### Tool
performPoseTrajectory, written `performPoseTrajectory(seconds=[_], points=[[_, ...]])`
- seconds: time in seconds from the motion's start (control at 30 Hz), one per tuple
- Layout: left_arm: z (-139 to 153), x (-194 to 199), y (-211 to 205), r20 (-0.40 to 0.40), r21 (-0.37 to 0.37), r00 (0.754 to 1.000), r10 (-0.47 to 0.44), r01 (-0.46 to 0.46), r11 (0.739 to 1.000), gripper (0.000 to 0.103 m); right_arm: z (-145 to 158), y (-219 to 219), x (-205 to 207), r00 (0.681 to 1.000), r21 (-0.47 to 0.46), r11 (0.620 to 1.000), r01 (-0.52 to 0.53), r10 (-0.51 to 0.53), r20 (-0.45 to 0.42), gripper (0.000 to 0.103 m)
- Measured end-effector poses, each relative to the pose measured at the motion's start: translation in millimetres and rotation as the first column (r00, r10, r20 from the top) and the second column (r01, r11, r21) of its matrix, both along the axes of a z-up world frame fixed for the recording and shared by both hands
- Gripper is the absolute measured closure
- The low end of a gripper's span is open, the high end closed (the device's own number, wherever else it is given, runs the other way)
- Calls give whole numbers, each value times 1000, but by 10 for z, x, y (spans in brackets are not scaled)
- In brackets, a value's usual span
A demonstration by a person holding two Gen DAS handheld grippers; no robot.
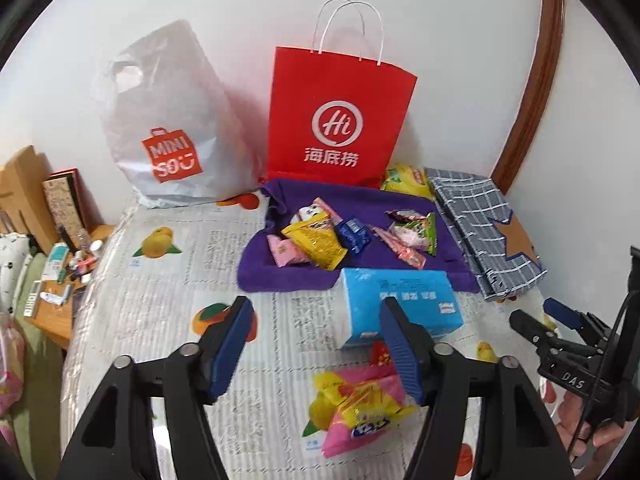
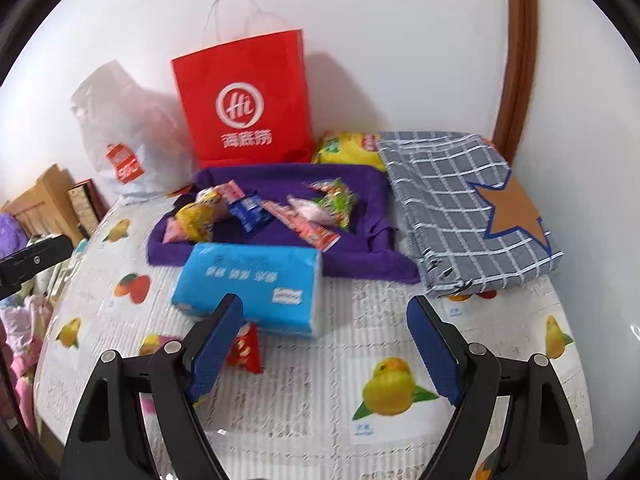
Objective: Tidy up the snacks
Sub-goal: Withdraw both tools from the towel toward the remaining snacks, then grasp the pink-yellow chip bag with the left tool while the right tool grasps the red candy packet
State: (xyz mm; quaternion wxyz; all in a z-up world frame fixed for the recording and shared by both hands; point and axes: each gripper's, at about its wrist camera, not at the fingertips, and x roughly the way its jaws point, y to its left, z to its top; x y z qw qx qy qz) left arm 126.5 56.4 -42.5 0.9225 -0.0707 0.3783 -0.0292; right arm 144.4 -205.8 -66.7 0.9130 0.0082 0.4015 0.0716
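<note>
Both views are evenly and brightly lit by soft, diffuse light; the source itself is not seen. Soft grey shadows are cast on the white wall (image 1: 440, 20) behind and to the right of the red paper bag (image 1: 340, 120). A dull sheen is seen on the white plastic bag (image 1: 168, 120) left of the red paper bag. Strong fisheye bending is shown at the edges, where the wooden frame (image 2: 520, 52) right of the red bag is curved and black corners close in. The right wrist view is smeared by motion blur, and the snack packets (image 2: 260, 208) below the red bag are softened; the left wrist view is rendered sharper.
</note>
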Motion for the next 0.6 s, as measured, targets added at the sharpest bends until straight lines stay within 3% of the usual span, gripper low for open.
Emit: performPoseTrajectory(seconds=[0.23, 0.4, 0.6], points=[[-31, -131, 20, -21, 18, 999, 47, -47, 999, 34, 32, 33, -126, 1000, 62, 998, -5, 4, 15, 19], [-67, -209, 60, -12, -56, 1000, 5, -6, 998, 34, 53, 44, -189, 998, 54, 998, 8, -11, 55, 19], [-99, -231, 80, 8, -65, 1000, -8, 8, 998, 34, 21, 44, -151, 998, 23, 1000, 19, -20, 67, 19]])
